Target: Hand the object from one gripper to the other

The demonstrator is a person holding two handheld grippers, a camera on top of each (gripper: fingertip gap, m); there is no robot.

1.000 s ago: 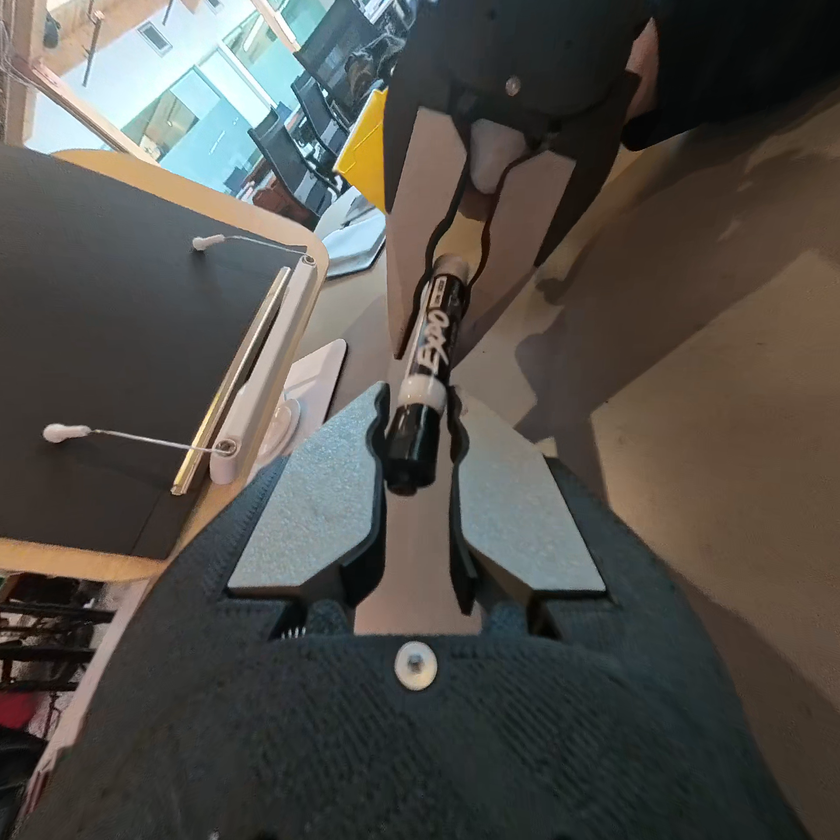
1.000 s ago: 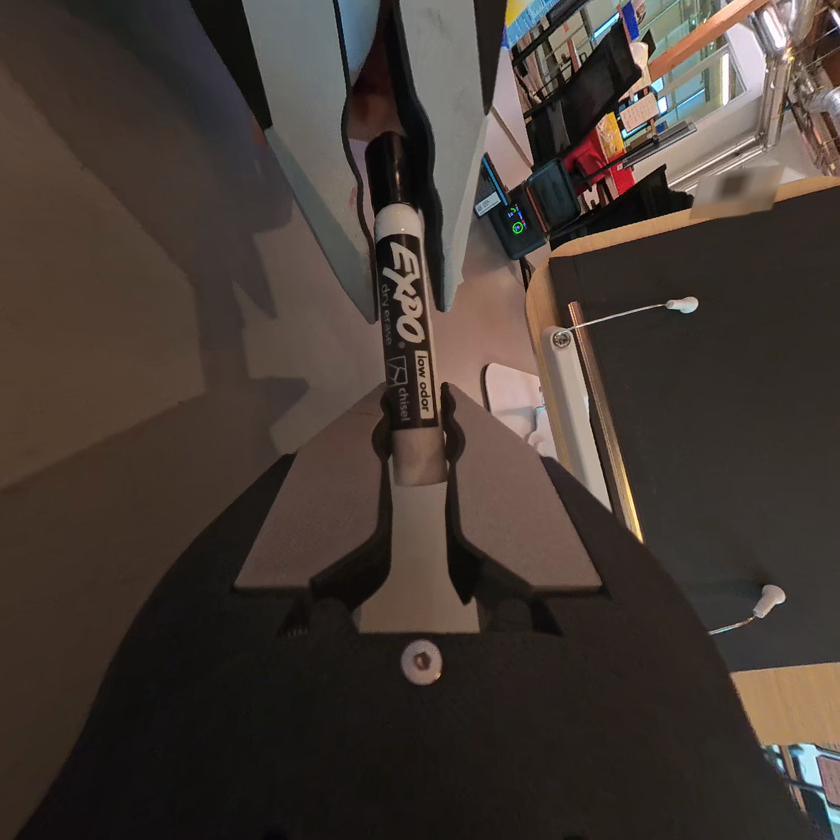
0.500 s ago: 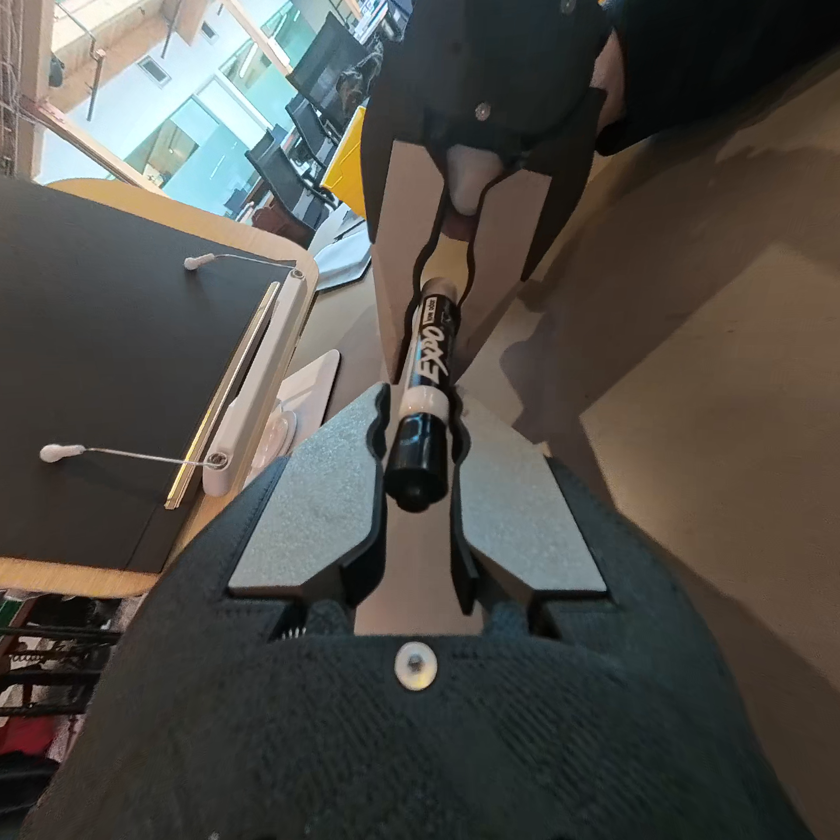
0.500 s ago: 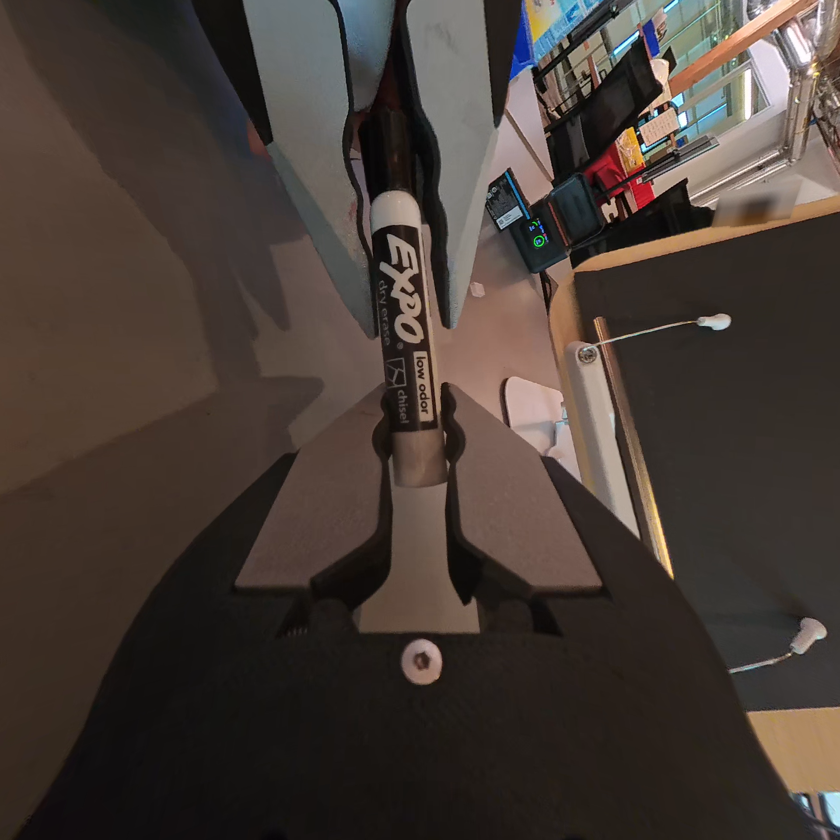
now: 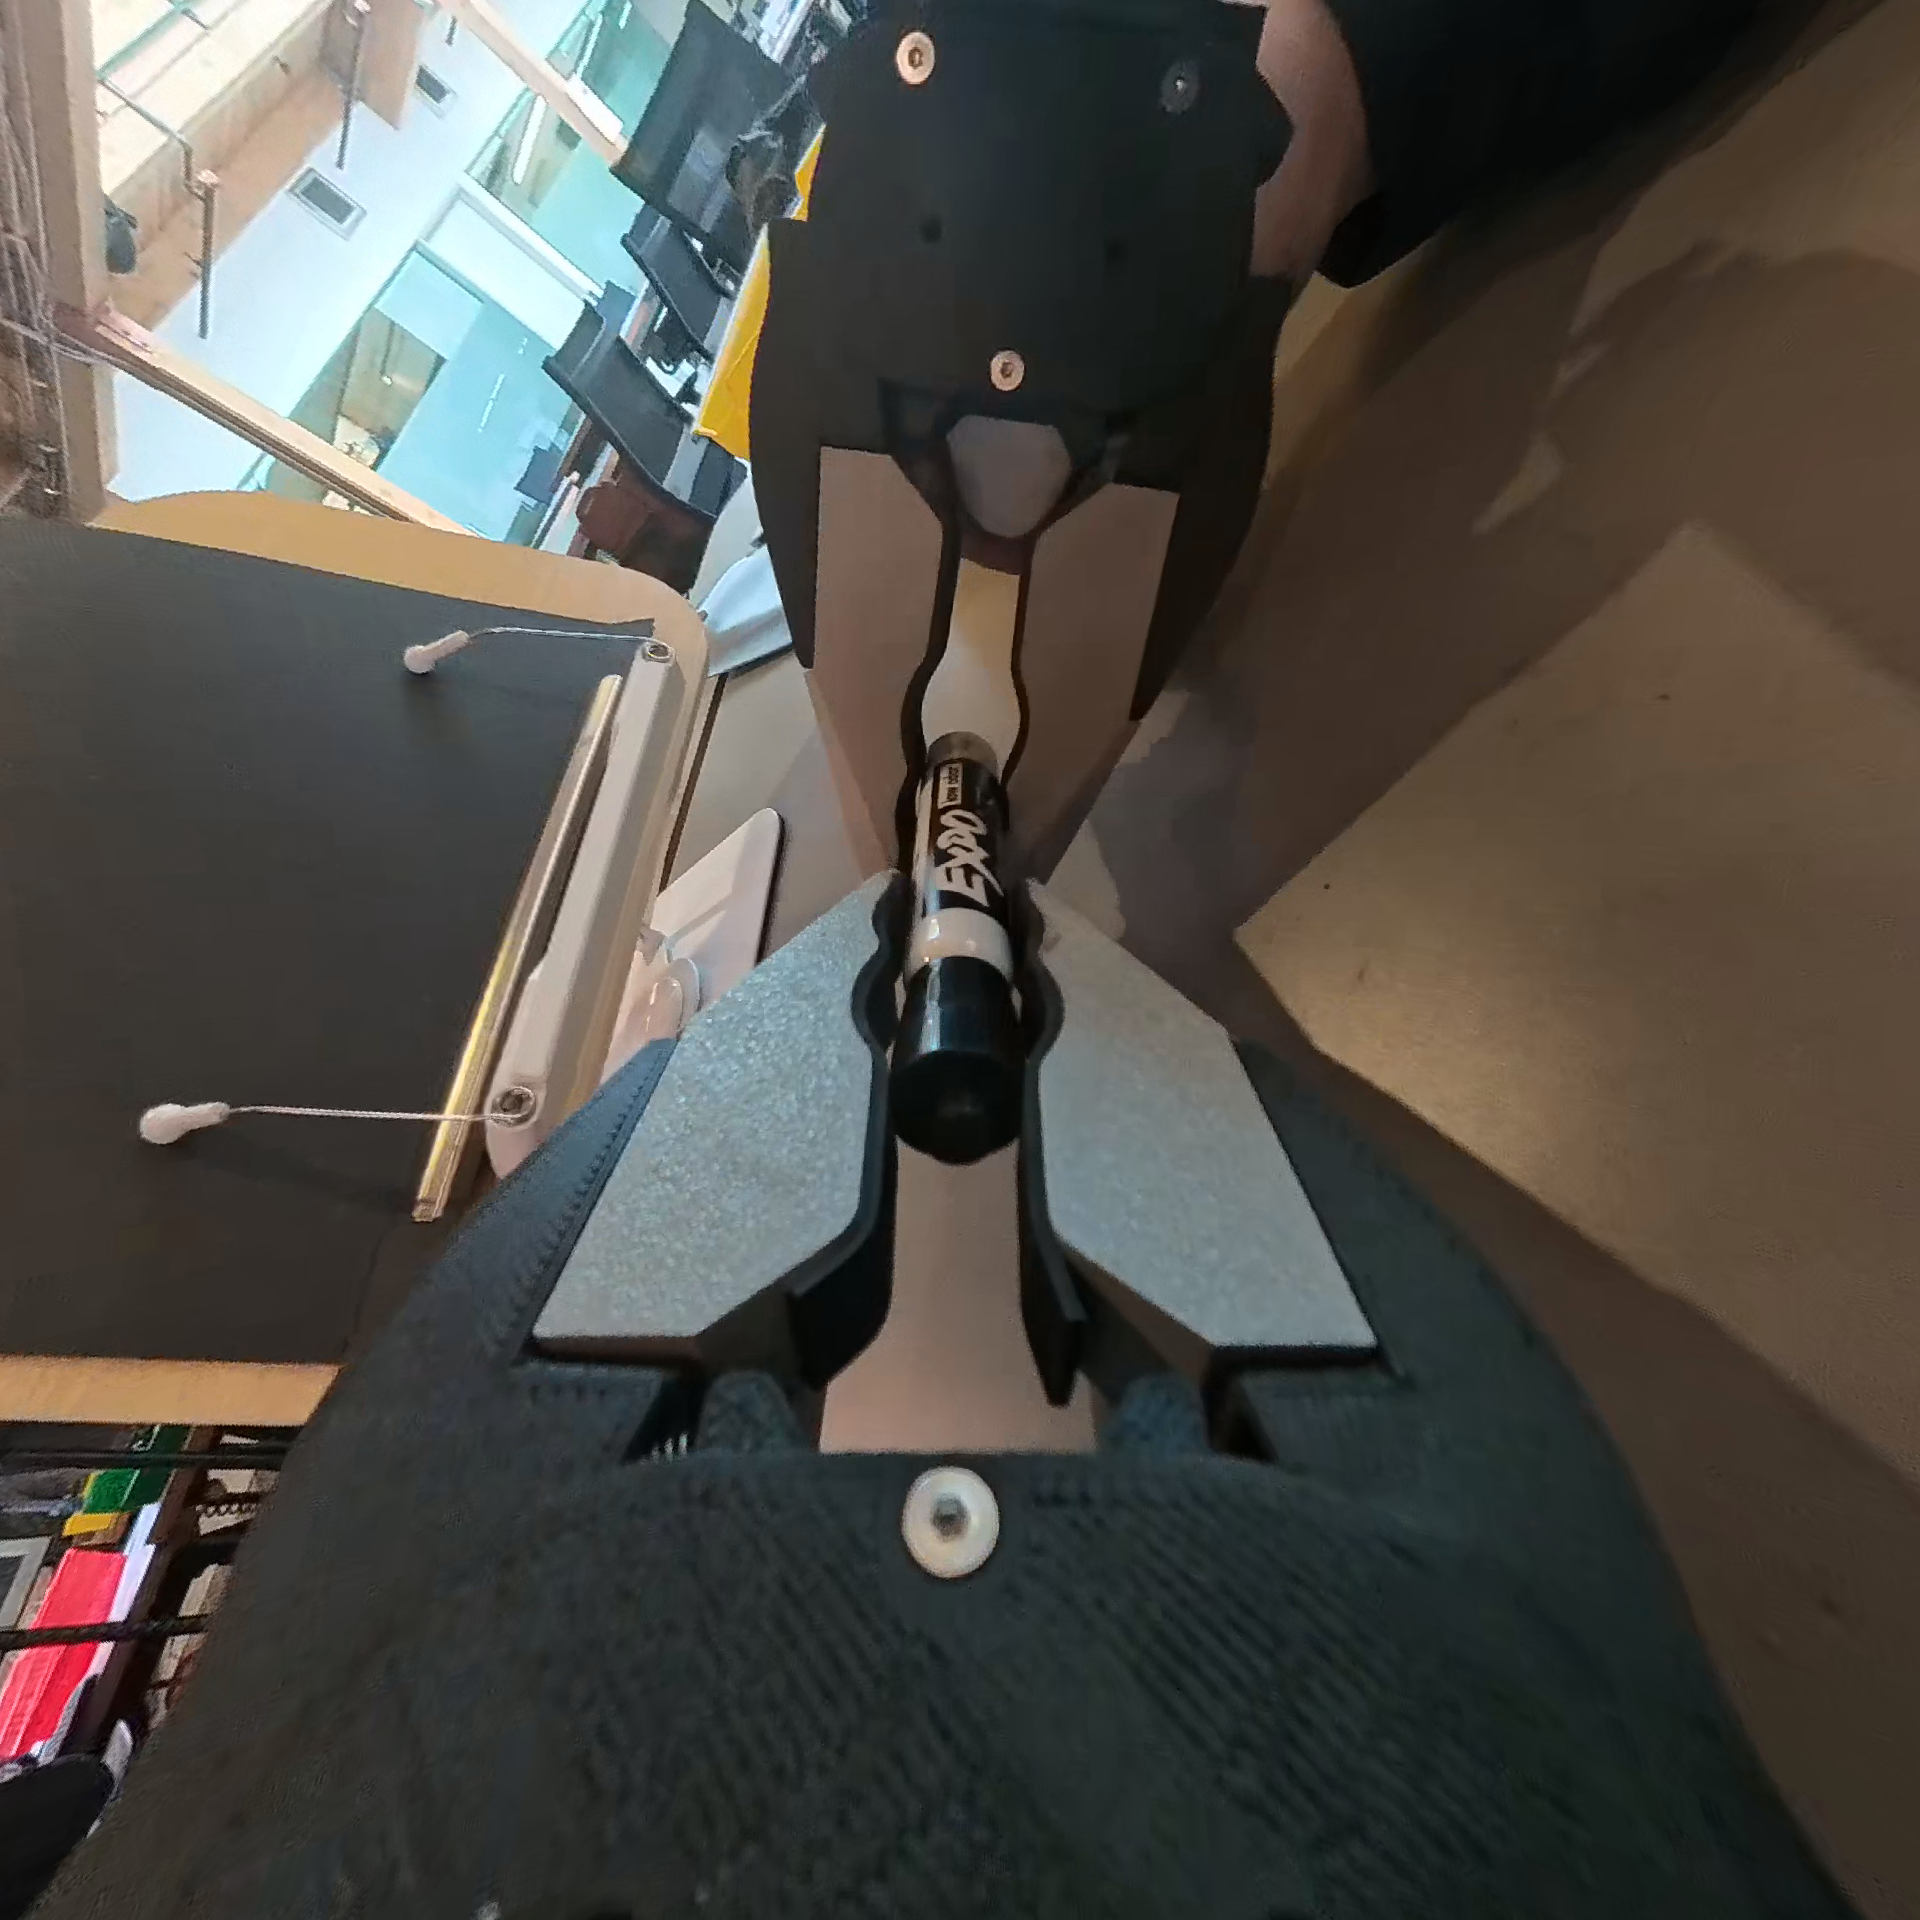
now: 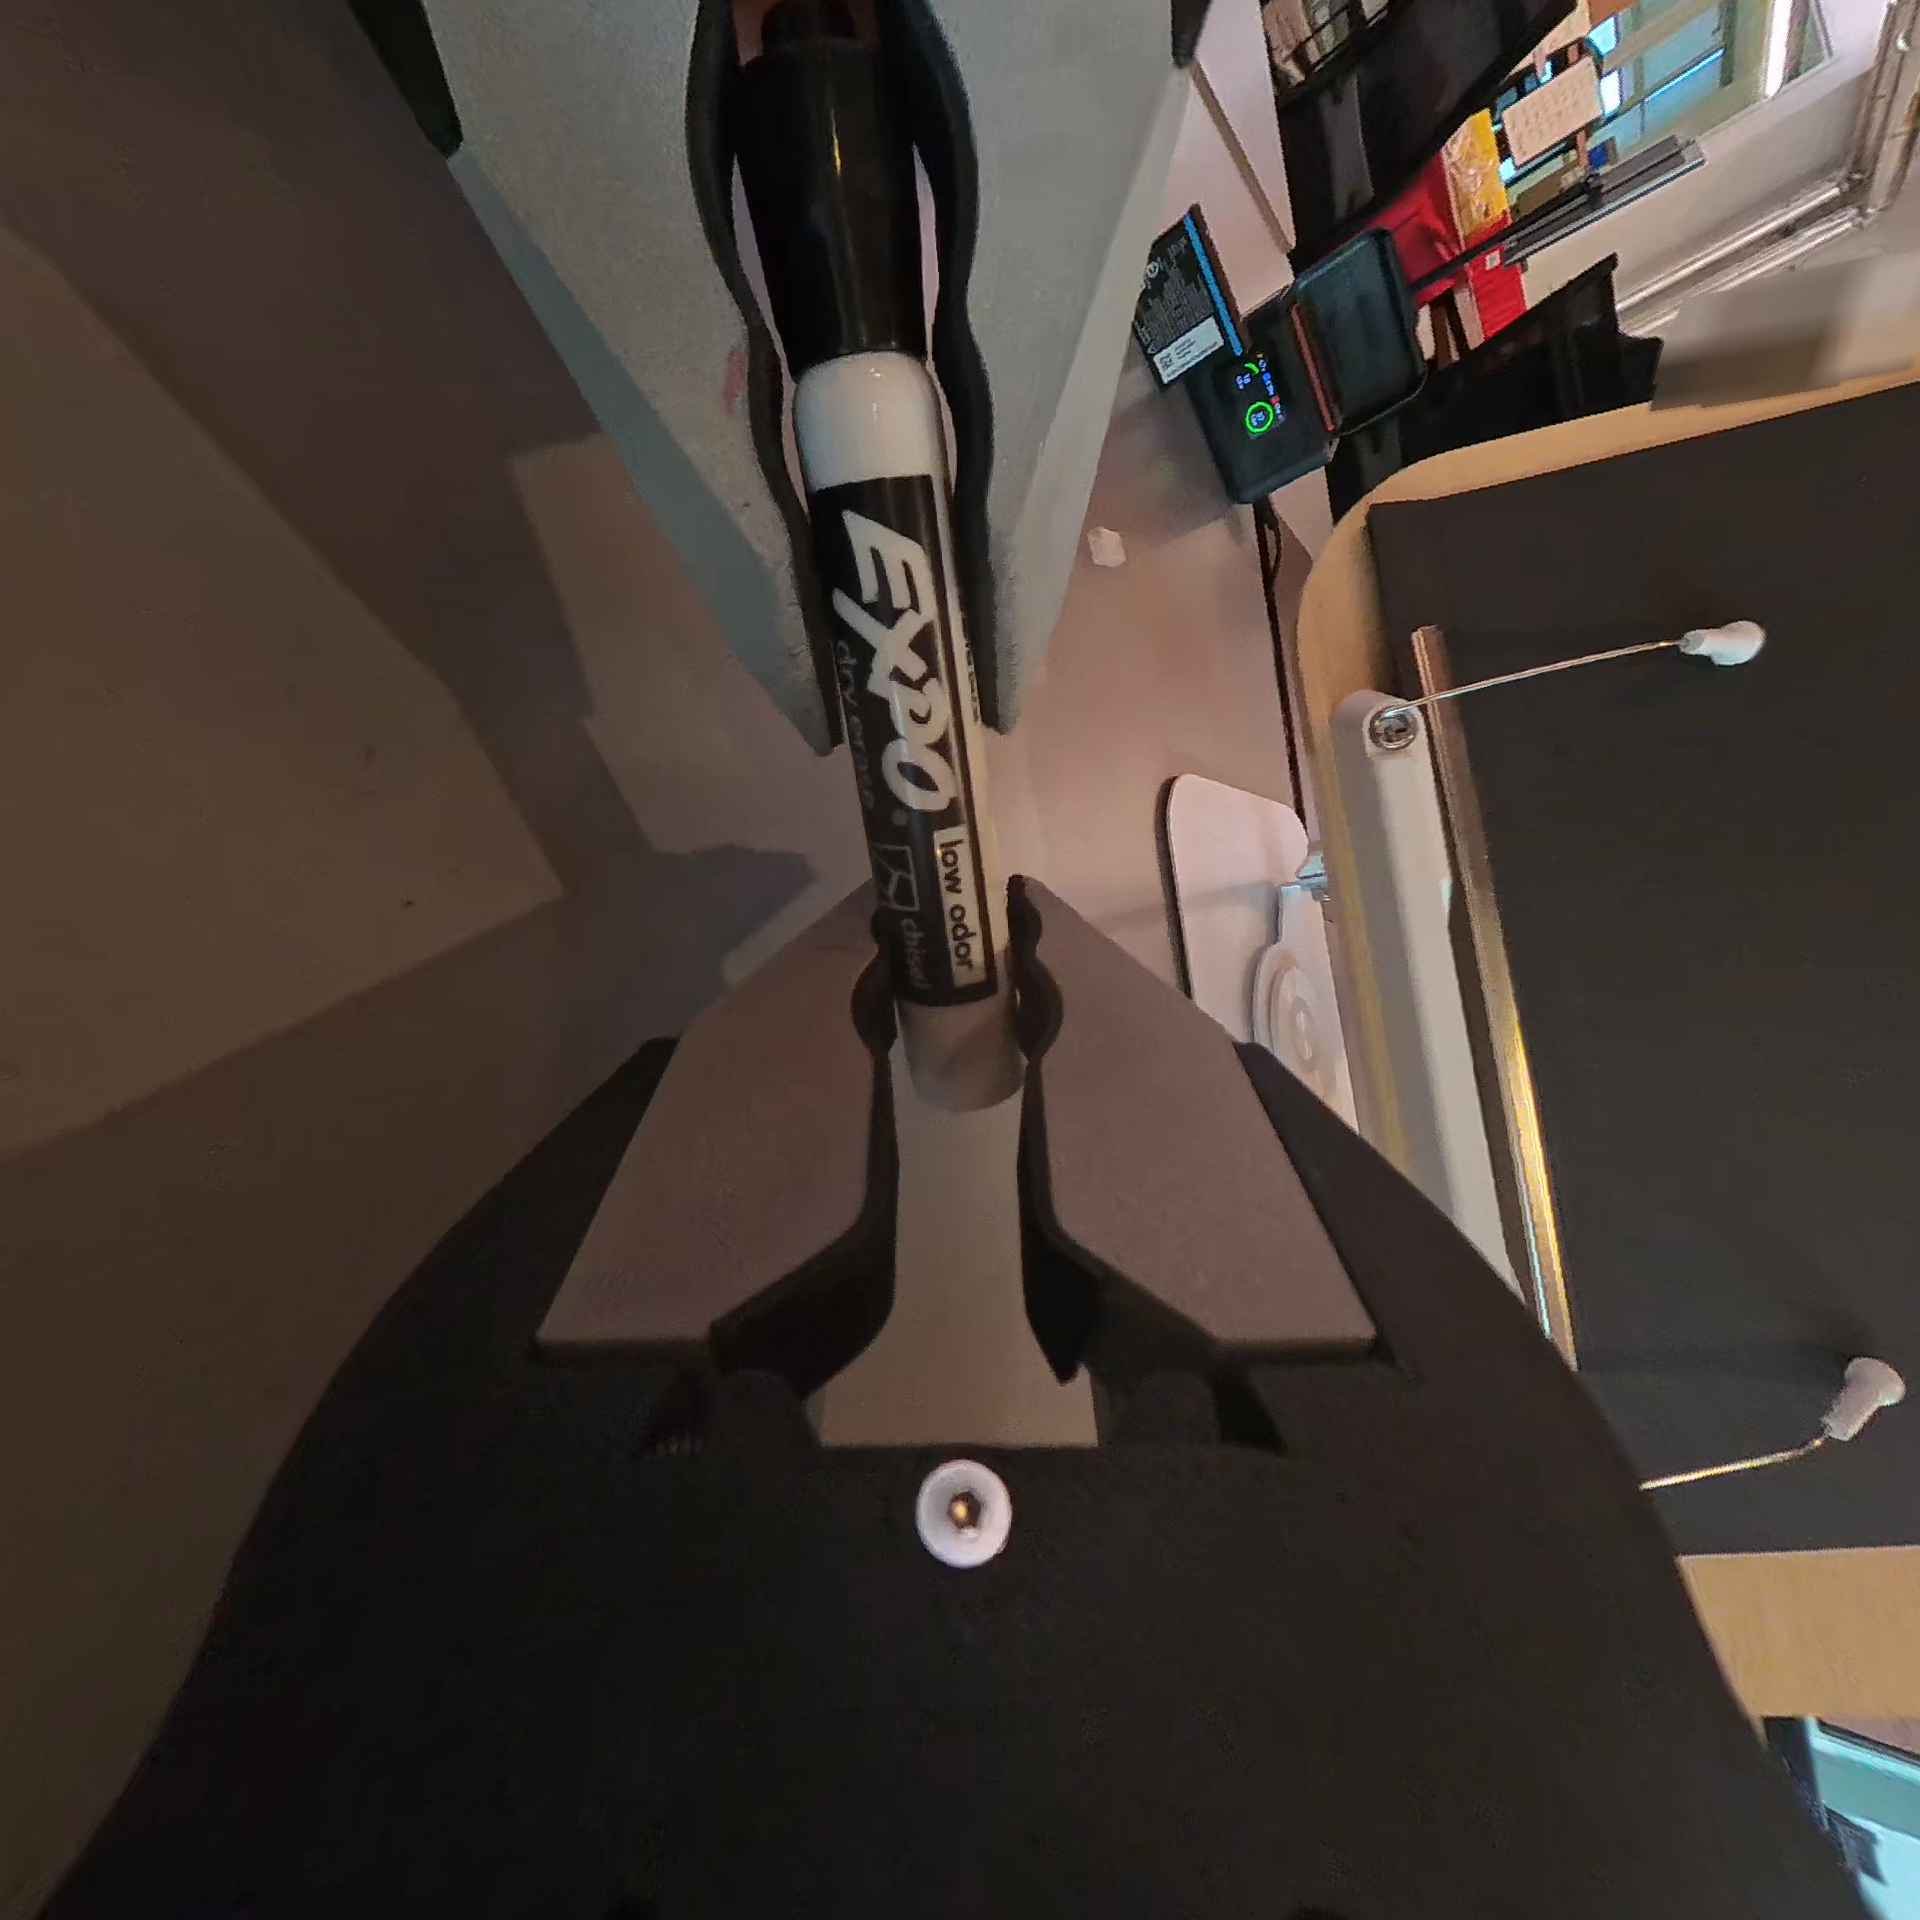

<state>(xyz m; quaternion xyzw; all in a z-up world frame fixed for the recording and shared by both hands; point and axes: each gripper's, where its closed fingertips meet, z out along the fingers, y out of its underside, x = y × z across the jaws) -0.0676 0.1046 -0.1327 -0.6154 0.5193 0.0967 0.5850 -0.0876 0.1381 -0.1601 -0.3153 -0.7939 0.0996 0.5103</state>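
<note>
A black dry-erase marker [image 5: 961, 935] with a white band and a black cap spans between both grippers, held in the air. My left gripper [image 5: 956, 997] is shut on the capped end; the cap pokes back between its grey fingers [image 5: 769, 1122]. My right gripper [image 6: 956, 997] is shut on the marker [image 6: 904, 707] at its pale rear end. Each gripper faces the other: the right one [image 5: 966, 748] shows at the top of the left wrist view, the left one [image 6: 894, 665] at the top of the right wrist view. A hand behind the right gripper is partly visible.
A wooden table with a black mat [image 5: 229, 914] lies beside the grippers, also seen in the right wrist view [image 6: 1704, 1039]. A white bar with wire clips [image 5: 582, 935] runs along the mat's edge. Beige floor [image 5: 1558, 1039] lies below. Chairs and a small device with a lit screen [image 6: 1257, 416] stand farther off. Across from one pair of fingers to the other is roughly 5 cm.
Both grippers keep hold of the marker. The pair has tilted and drawn closer: the left gripper looks larger in the right wrist view, and the marker looks more foreshortened in the left wrist view.
</note>
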